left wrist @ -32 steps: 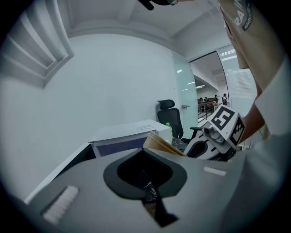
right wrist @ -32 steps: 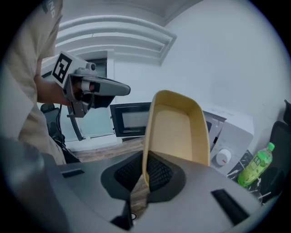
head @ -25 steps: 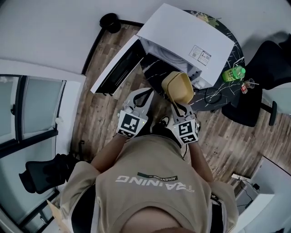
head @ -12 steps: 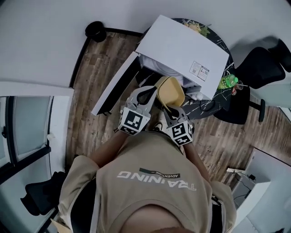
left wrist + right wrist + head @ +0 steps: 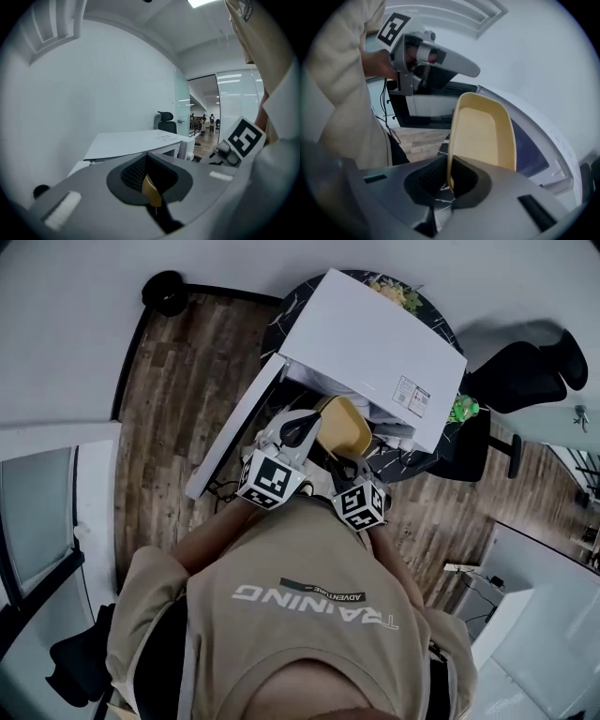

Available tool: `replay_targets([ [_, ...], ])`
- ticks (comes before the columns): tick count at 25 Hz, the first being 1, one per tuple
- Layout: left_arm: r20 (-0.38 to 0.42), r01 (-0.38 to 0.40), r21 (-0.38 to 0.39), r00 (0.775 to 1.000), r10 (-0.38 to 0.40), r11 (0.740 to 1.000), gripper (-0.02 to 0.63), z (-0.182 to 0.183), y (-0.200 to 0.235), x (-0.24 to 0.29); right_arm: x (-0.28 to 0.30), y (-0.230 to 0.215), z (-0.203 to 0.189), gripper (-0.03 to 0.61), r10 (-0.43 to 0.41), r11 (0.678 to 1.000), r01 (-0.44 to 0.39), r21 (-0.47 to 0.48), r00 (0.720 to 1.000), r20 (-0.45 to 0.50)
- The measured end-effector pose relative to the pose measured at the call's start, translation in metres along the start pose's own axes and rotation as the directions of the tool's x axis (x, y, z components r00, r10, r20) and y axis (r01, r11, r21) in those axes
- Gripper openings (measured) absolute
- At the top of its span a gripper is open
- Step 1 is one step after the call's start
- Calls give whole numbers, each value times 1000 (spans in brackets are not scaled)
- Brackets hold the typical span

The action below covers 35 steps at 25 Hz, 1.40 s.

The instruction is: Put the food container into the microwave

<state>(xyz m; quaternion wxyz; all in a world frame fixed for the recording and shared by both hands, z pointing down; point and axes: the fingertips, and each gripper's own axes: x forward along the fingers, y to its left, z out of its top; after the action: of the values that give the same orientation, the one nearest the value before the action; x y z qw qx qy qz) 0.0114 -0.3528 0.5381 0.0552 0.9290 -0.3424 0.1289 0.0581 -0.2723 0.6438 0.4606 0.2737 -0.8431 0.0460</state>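
Right gripper (image 5: pixel 450 180) clamped tight on the rim of the yellow food container (image 5: pixel 483 136), which rises tilted straight ahead of my jaws. Left gripper (image 5: pixel 151 185) just beside it, jaws nearly together with a thin yellow sliver of that rim between them. White microwave (image 5: pixel 375 334) right beyond both tips, its door (image 5: pixel 234 432) open out past my left gripper
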Motion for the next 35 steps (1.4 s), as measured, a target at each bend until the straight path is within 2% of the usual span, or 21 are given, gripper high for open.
replay_targets([
  [4, 12, 22, 3, 1000, -22, 1000, -9, -1, 13, 0, 27, 3, -6, 21, 23, 999, -25, -30, 997, -71],
  [9, 24, 23, -21, 999, -22, 1000, -9, -3, 27, -4, 59, -20, -10, 21, 5, 993, -22, -114, 990, -144],
  [13, 32, 2, -48, 999, -1, 999, -9, -1, 32, -7, 81, -44, -9, 21, -28, 985, -2, -174, 984, -174],
  [19, 20, -60, -43, 998, 60, 997, -9, 1, 42, -5, 109, -78, -3, 21, -112, 955, 59, -292, 979, -171],
  [27, 2, -149, -51, 989, 149, 988, -9, 12, 47, -10, 122, -110, -10, 21, -149, 953, 86, -291, 968, -200],
  [35, -21, -216, -65, 976, 215, 974, -9, 8, 37, -14, 134, -127, -21, 21, -165, 949, 93, -302, 961, -223],
])
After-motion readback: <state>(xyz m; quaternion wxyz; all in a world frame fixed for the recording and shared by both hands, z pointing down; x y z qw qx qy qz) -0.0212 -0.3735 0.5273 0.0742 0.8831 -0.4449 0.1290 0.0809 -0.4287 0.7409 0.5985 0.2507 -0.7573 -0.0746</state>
